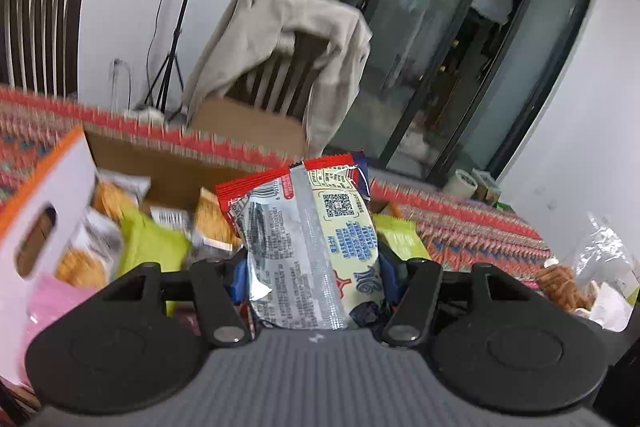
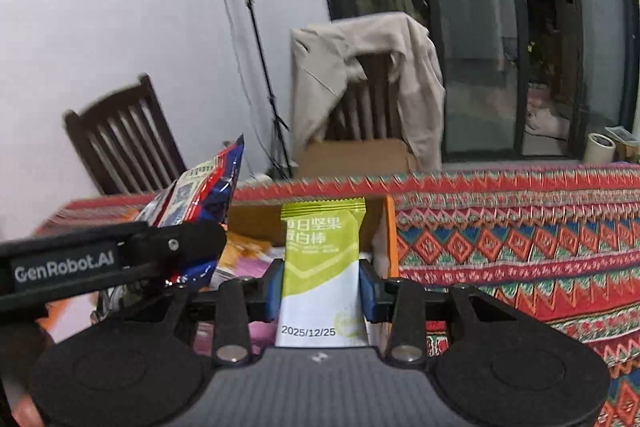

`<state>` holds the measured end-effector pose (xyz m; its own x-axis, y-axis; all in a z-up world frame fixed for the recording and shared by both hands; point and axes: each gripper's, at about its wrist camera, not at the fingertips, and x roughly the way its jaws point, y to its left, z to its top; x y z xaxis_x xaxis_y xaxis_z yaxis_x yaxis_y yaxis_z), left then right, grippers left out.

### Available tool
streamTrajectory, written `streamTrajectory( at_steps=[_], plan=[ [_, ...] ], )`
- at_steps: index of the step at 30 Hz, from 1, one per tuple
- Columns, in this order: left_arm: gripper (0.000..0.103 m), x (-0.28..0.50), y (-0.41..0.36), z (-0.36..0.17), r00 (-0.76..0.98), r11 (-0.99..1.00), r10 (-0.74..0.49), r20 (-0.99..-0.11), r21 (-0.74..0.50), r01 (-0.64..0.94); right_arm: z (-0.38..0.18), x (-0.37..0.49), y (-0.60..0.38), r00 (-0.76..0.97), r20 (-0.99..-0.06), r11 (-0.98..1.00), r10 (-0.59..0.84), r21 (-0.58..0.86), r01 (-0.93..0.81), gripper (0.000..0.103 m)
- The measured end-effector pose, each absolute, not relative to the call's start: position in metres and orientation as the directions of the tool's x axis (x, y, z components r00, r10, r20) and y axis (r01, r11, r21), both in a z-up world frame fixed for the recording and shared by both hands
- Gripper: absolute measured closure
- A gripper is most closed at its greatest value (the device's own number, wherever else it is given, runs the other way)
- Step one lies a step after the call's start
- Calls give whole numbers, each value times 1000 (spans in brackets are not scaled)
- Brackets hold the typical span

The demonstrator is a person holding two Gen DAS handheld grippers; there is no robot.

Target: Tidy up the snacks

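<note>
Standing upright between the left claw pads, clamped: red-and-silver snack packet; likewise green-and-white bar packet clamped in right claw.

A red, blue and silver snack packet stood upright, printed back showing, clamped between blue pads. A slim green-and-white nut bar, dated 2025/12/25, was likewise held upright. Behind them, orange and green packets lay jumbled in an orange-edged white box.
</note>
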<state>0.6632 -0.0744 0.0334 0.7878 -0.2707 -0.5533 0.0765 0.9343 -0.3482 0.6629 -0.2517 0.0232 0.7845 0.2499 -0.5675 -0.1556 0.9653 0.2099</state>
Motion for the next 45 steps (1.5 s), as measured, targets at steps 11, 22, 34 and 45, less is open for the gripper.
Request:
streamTrajectory(
  at_steps=[11, 22, 34, 45],
  plan=[
    [27, 658, -66, 17, 775, 930, -308, -551, -345, 124, 10, 655, -252, 774, -595, 976, 217, 147, -160, 60],
    [22, 603, -45, 81, 815, 981, -193, -547, -80, 178, 64, 612, -266, 795, -568, 975, 213, 75, -208, 39],
    [5, 469, 1, 170, 875, 986, -151, -459, -8, 166, 154, 509, -279, 843, -496, 970, 209, -1, -241, 19],
    [1, 306, 18, 182, 901, 983, -164, -402, 5, 181, 176, 356, -281, 878, -397, 959, 267, 19, -283, 5]
  ],
)
